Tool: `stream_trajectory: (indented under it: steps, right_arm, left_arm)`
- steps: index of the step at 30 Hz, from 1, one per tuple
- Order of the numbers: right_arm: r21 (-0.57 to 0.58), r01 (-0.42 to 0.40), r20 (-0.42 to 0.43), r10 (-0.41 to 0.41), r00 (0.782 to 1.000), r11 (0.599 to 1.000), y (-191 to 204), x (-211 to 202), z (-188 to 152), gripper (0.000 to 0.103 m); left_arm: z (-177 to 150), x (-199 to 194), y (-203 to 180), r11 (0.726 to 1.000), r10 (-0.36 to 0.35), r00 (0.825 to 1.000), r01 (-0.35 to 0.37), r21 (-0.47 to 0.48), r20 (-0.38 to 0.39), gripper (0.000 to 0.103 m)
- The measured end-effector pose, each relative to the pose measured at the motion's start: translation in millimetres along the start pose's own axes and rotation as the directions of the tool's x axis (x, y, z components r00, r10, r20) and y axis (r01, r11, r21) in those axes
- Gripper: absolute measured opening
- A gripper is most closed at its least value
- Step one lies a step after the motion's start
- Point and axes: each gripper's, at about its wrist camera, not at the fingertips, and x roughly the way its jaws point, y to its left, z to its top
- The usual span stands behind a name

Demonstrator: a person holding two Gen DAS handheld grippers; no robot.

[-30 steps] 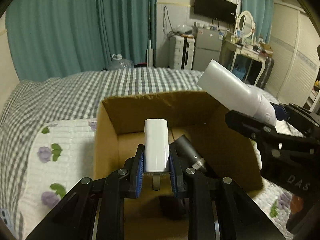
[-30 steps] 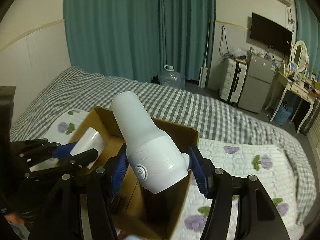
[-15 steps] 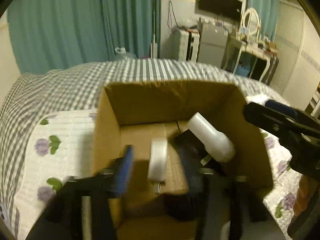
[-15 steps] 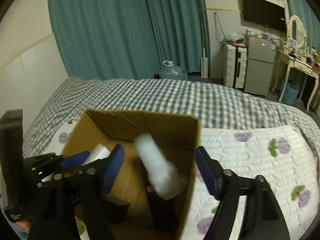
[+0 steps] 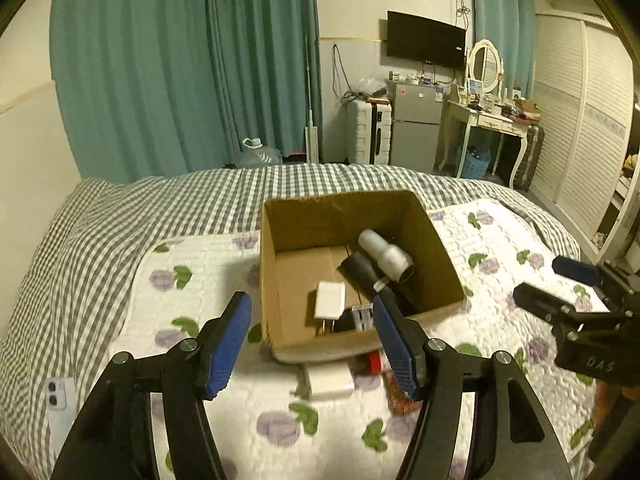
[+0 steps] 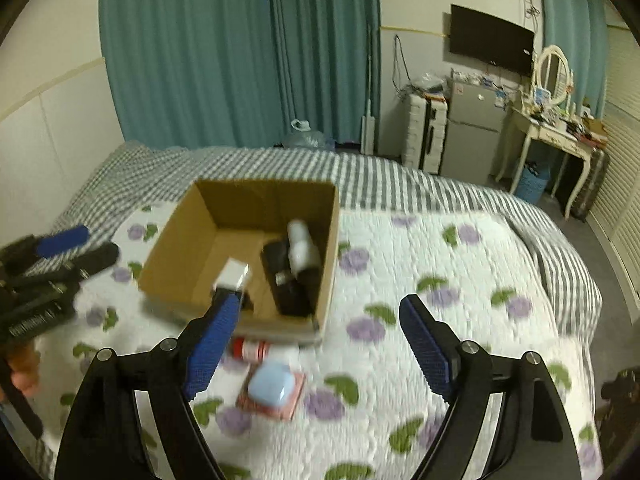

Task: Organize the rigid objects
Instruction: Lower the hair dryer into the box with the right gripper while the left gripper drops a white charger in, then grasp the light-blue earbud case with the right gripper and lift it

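1. One cardboard box (image 5: pixel 440 248) sits open-topped on the bed's floral quilt (image 5: pixel 248 420), at about 12 o'clock from both cameras.
2. Inside the box lie four things that can be told apart: one white hair dryer (image 5: pixel 386 254) at 2 o'clock in the box, one dark cylinder (image 5: pixel 362 272) touching its lower-left side, one white plug adapter (image 5: pixel 329 301) at 7 o'clock with its prongs toward the near wall, and one small silver-faced item (image 5: pixel 362 316) just right of the adapter.
3. The left hand-held gripper (image 5: pixel 312 344) has just been opening; its two blue pads stand spread with nothing between them, hanging over the box's near wall.
4. The right hand-held gripper (image 6: pixel 316 344) has likewise just been opening; its jaws are spread and empty, near the box's near-right corner.
5. Outside the box, on the quilt just below its near wall, four more things lie: one white block (image 5: pixel 330 382), one red-and-white small container (image 6: pixel 250 349), one pale blue case (image 6: pixel 270 388) resting on one pink flat packet (image 6: pixel 280 404).
6. One pale phone (image 5: pixel 60 408) lies at 8 o'clock on the checked sheet (image 5: pixel 80 264), well apart from the box.
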Motion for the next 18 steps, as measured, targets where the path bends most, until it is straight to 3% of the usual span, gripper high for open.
stream_trajectory:
  steps: [4,11,18]
  right_arm:
    - [-0.03,0.026,-0.03,-0.027,0.999,0.999,12,5,-27,0.083]
    - [-0.096,-0.012,-0.116,0.001,0.993,0.995,37,57,-70,0.083]
    - [-0.148,-0.036,-0.23,0.001,0.973,0.988,48,117,-96,0.083]
  left_arm:
    - [-27,2,6,0.999,0.014,1.0,-0.014,-0.029,-0.02,0.067]
    - [-81,53,5,0.998,0.021,0.993,-0.027,-0.055,-0.118,0.067]
    - [-99,84,7,0.998,0.017,0.983,-0.027,-0.052,-0.183,0.067]
